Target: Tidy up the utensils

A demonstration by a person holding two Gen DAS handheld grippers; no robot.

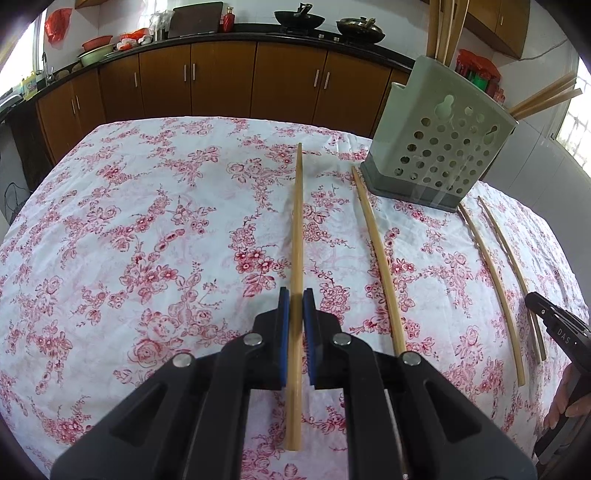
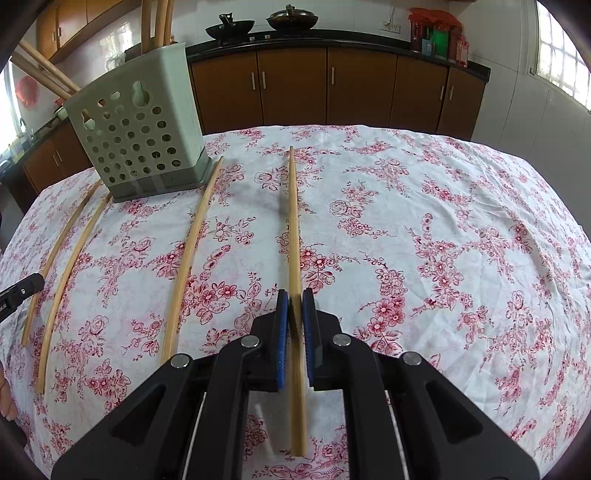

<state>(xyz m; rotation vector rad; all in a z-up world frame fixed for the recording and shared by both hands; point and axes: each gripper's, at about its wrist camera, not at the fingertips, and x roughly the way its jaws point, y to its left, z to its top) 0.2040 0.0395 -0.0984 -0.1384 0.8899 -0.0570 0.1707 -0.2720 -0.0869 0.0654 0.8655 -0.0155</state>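
Note:
My left gripper [image 1: 296, 300] is shut on a long bamboo chopstick [image 1: 297, 221] that points away over the flowered tablecloth [image 1: 147, 221]. In the right wrist view my right gripper [image 2: 295, 300] is likewise shut on another chopstick [image 2: 294, 229]. Between the two held sticks, two more chopsticks [image 1: 376, 258] [image 1: 491, 288] lie flat on the cloth. A pale green perforated utensil holder [image 1: 439, 147] [image 2: 136, 136] stands at the far side of the table with several chopsticks upright in it. One black finger of the right gripper [image 1: 550, 321] shows at the right edge of the left wrist view.
Brown kitchen cabinets [image 2: 332, 85] and a dark counter with two woks [image 1: 299, 18] run behind the table. A hand [image 1: 565, 402] holds the right tool at the frame edge. The table's far edge lies just behind the holder.

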